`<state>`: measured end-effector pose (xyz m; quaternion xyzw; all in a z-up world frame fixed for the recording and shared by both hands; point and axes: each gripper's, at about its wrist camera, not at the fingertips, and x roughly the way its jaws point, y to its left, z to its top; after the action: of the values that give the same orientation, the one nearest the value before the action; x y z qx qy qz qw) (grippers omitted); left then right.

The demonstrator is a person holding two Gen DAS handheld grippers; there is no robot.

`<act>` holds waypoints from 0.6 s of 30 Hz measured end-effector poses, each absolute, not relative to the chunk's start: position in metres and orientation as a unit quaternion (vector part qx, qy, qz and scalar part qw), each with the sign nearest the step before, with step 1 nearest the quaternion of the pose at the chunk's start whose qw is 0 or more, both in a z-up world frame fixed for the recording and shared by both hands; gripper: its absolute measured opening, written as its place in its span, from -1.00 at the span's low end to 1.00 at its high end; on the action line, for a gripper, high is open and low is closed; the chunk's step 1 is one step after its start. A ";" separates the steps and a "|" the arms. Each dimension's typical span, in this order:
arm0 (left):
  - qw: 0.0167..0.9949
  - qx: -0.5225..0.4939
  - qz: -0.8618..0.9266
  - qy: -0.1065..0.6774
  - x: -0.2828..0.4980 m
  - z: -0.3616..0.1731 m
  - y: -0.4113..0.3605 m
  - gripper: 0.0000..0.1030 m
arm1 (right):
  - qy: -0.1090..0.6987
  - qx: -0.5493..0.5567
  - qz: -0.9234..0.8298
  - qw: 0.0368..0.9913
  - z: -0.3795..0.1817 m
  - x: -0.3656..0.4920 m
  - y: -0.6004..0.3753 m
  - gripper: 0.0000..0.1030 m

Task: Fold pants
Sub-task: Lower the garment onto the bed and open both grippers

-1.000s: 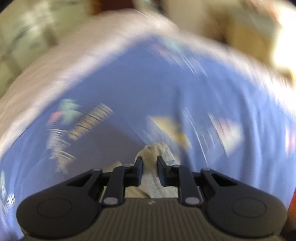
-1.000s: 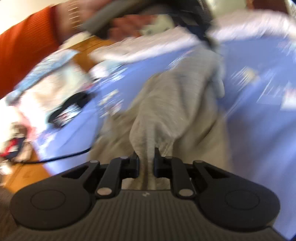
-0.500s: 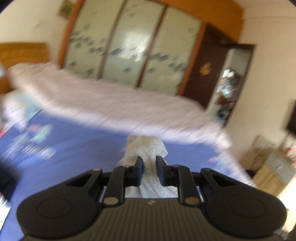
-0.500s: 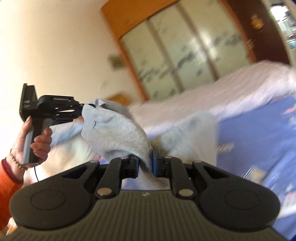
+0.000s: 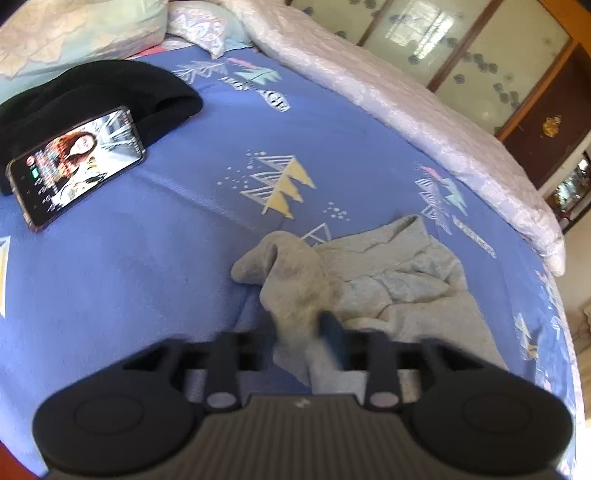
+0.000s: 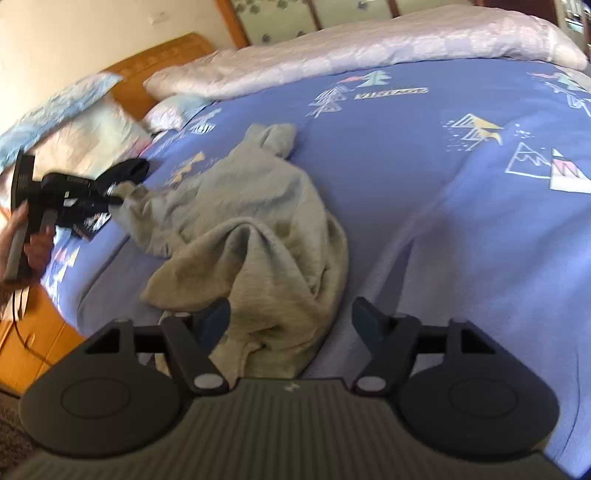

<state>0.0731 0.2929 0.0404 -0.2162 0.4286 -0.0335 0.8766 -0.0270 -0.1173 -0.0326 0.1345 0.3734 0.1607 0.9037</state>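
Observation:
The grey pants (image 6: 251, 229) lie crumpled on the blue bedsheet (image 6: 424, 177). My right gripper (image 6: 291, 321) is open, its fingers apart over the near end of the pants, holding nothing. My left gripper (image 5: 306, 336) is blurred in its own view, with grey pants (image 5: 369, 280) fabric between its fingers. In the right wrist view the left gripper (image 6: 114, 195) is shut on the far corner of the pants, held by a hand.
A phone (image 5: 77, 166) with a lit screen leans on a black garment (image 5: 92, 96) at the left. Pillows (image 5: 74, 26) lie at the head, a pale quilt (image 5: 406, 107) along the far side. A wooden headboard (image 6: 159, 70) and wardrobe doors (image 5: 461, 48) stand behind.
The pants were held up in the air by both grippers; now they lie on the bed. My right gripper has opened and let go. My left gripper still grips them.

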 end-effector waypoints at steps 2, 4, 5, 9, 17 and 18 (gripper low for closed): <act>0.872 -0.221 -0.038 0.435 0.076 0.035 0.285 0.31 | 0.382 0.125 0.156 0.902 -0.036 -0.016 -0.110 0.59; 0.868 -0.206 -0.050 0.448 0.074 0.024 0.272 0.27 | 0.393 0.110 0.161 0.899 -0.043 -0.010 -0.099 0.59; 0.868 -0.193 -0.050 0.455 0.074 0.020 0.264 0.25 | 0.399 0.103 0.167 0.896 -0.045 -0.004 -0.089 0.59; 0.865 -0.159 -0.034 0.475 0.077 0.004 0.248 0.18 | 0.454 0.067 0.162 0.874 -0.052 0.018 -0.058 0.56; 0.862 -0.149 -0.016 0.485 0.073 -0.005 0.244 0.20 | 0.483 0.022 0.104 0.869 -0.053 0.026 -0.037 0.57; 0.861 -0.147 -0.015 0.486 0.074 -0.005 0.244 0.20 | 0.483 0.020 0.100 0.870 -0.054 0.025 -0.036 0.57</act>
<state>0.0736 0.2437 -0.0054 -0.1470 0.4859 -0.0149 0.8614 0.0251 -0.0364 -0.0542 0.0200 0.4829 0.1004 0.8697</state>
